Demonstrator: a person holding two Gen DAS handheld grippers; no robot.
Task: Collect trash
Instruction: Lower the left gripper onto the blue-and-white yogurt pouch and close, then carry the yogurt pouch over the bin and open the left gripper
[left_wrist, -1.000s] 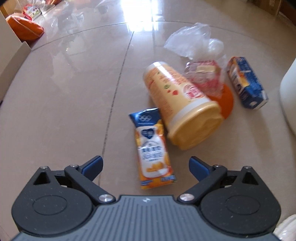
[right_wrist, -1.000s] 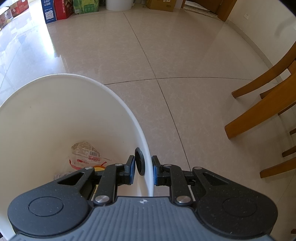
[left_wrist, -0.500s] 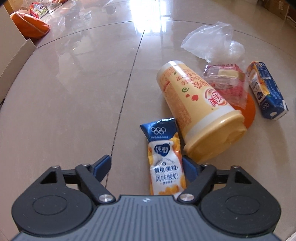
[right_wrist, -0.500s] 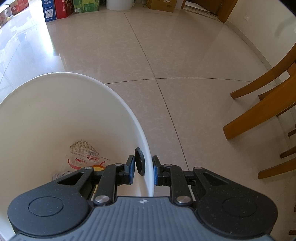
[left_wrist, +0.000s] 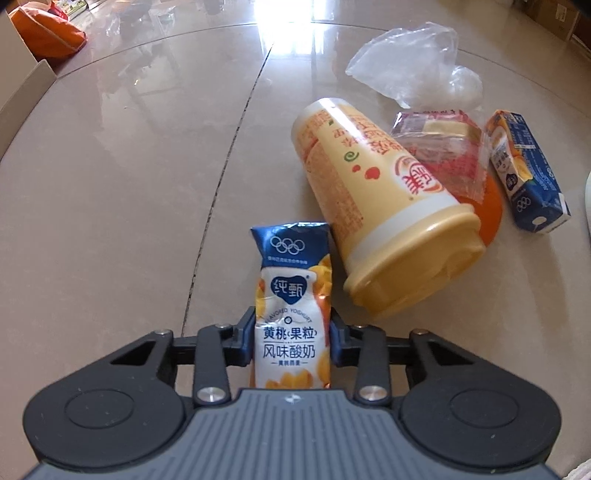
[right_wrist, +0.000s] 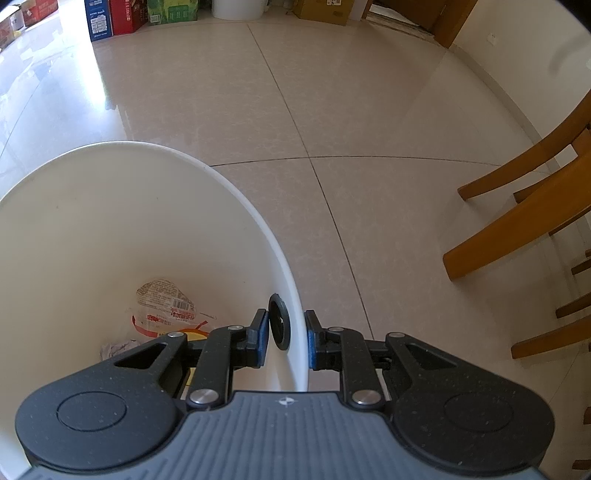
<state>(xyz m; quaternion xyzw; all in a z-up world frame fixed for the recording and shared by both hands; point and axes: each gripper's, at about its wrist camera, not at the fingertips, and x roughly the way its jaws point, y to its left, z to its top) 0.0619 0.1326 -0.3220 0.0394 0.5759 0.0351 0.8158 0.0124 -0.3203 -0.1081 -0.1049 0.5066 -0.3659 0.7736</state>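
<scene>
Bin (right_wrist: 122, 236): the right gripper (right_wrist: 284, 338) clamps its rim; one wrapper (right_wrist: 166, 306) already lies inside.
Left to collect: cup (left_wrist: 373, 199), plastic bag (left_wrist: 413, 62), carton (left_wrist: 524, 170) and red packet (left_wrist: 439, 147) on the floor at one to two o'clock.
Yogurt pouch (left_wrist: 291, 314): at six o'clock; the left gripper (left_wrist: 291, 339) has just closed on it, not yet lifted.

Loads of open beige tiled floor (left_wrist: 122, 192) left of the blue-and-white yoghurt pouch (left_wrist: 291, 299). Its right side is tight: the fallen yellow plastic cup (left_wrist: 384, 206) lies just beside it, more wrappers behind. Past the white bucket's rim (right_wrist: 258, 229) floor's clear until the wooden chair legs (right_wrist: 517, 229).
</scene>
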